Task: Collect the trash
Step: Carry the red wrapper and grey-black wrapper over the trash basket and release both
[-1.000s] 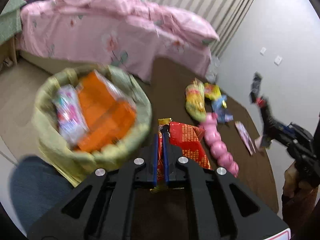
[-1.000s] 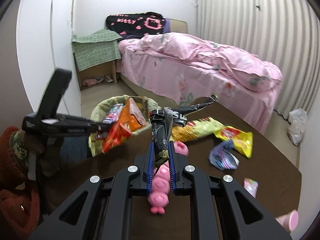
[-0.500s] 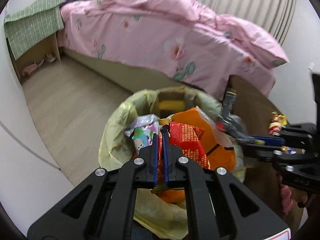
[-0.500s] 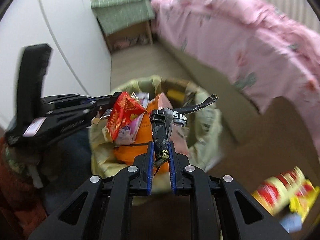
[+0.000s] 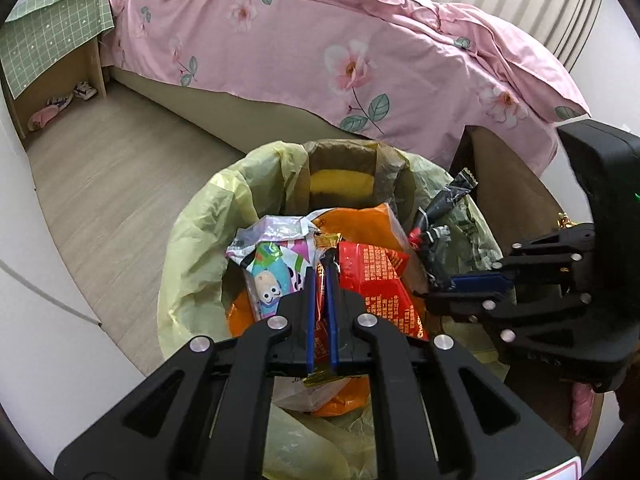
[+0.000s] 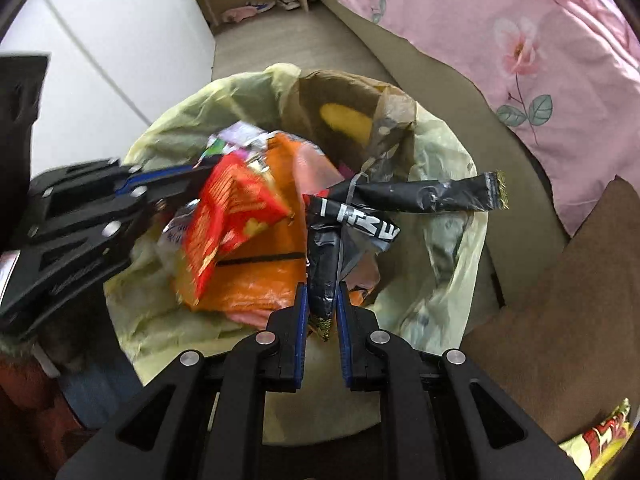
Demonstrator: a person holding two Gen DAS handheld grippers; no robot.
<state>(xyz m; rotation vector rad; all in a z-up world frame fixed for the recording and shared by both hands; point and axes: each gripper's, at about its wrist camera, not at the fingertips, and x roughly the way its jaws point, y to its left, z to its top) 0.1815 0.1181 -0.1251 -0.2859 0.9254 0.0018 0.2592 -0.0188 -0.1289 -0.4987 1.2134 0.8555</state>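
We now hold both grippers over the open trash bin, where a second ago they were still above the brown bench with the bin off to one side, so the carry looks finished and, in our judgement, only the release remains. Nearest us, the left gripper [image 5: 320, 280] is squeezed almost fully closed on a red snack wrapper [image 5: 376, 276], a crinkled foil packet with pale print that hangs over the trash already inside. The right gripper [image 6: 322, 304] is narrowed onto the lower end of a black wrapper [image 6: 328, 264], a long twisted strip with white lettering whose far end sticks out sideways across the bin's mouth. Just below them the trash bin [image 5: 200, 240] wears a pale yellow-green liner and is well filled: a big orange bag [image 6: 260, 276], a cartoon-printed packet [image 5: 272, 272] and something yellow deeper down. Because the pile sits high, we judge that the light wrappers could catch on the rim or slide off when let go. Beyond the bin runs the wooden floor [image 5: 120, 184], then the bed with its pink flowered cover [image 5: 320, 48].
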